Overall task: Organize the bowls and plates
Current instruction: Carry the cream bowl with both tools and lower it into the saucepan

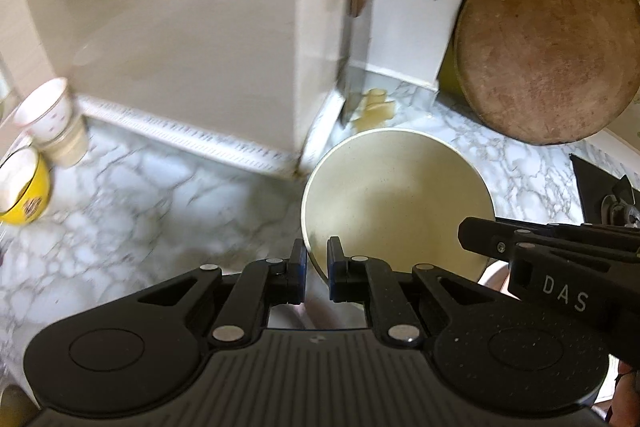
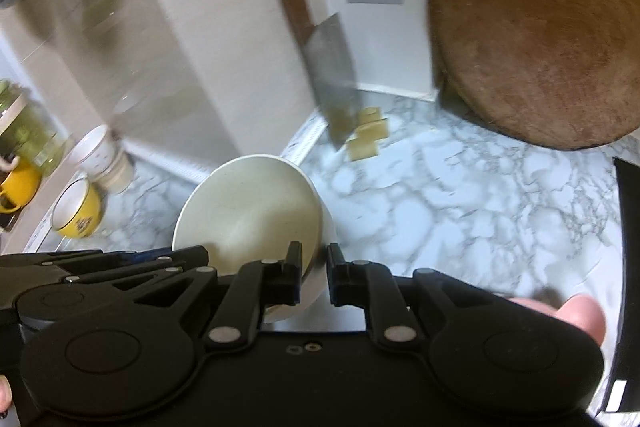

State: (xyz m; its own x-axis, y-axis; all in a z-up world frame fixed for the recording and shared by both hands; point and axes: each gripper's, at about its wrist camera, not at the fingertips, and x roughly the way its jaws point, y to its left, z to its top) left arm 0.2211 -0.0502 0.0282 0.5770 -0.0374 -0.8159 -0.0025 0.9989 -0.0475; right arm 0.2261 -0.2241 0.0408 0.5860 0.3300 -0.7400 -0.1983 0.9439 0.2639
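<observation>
A cream bowl hangs tilted above the marble counter, held from both sides. My left gripper is shut on the bowl's left rim, one pad inside and one outside. My right gripper is shut on the opposite rim in the same way. Each gripper also shows in the other's view: the right gripper at the bowl's right edge, the left gripper at its left edge. A yellow bowl and stacked white cups stand at the far left.
A cleaver leans against the white wall behind the bowl. A round wooden chopping board stands at the back right. A black stove edge borders the right. A glass jar and yellow mug sit far left.
</observation>
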